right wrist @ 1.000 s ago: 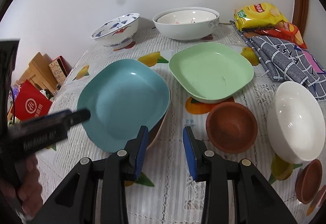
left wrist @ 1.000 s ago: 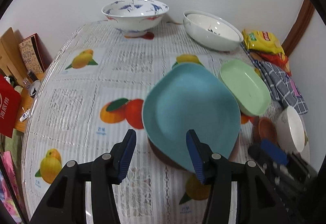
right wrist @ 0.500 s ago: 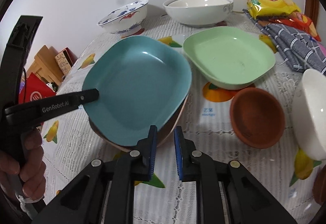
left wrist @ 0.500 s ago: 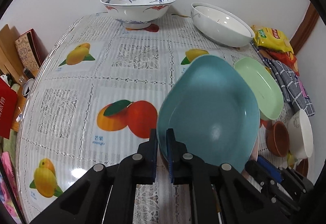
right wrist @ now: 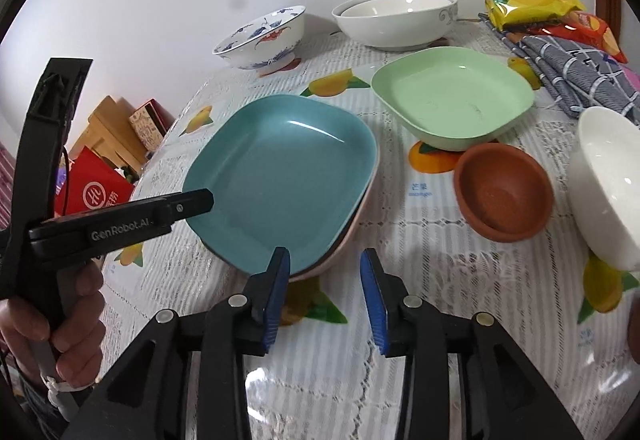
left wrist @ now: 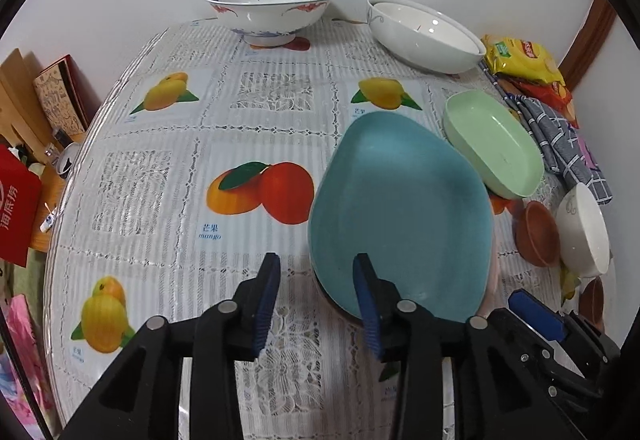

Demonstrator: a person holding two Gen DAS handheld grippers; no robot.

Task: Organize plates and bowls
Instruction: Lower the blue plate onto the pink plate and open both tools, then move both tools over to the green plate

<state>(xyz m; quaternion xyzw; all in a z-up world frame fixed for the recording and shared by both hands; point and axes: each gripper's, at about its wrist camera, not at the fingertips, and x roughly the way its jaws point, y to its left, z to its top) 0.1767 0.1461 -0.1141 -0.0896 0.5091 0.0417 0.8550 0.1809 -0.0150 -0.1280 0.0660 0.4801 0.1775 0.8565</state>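
Note:
A teal square plate (left wrist: 400,212) (right wrist: 284,176) lies on top of a stack of plates on the table. My left gripper (left wrist: 316,272) is open at the stack's near left edge, holding nothing. My right gripper (right wrist: 324,268) is open at the stack's near right edge, holding nothing. A green square plate (left wrist: 496,148) (right wrist: 452,96) sits behind the stack. A brown small bowl (right wrist: 504,192) and a white bowl (right wrist: 608,184) are to the right.
A blue-patterned bowl (left wrist: 272,8) and large white nested bowls (left wrist: 424,32) stand at the back by the wall. Snack bags (left wrist: 520,60) and a grey checked cloth (left wrist: 560,136) lie at the right. Boxes (left wrist: 52,96) stand beyond the table's left edge.
Both grippers were shut near the teal plate's rim half a second ago and have opened. The teal plate now rests flat on the stack.

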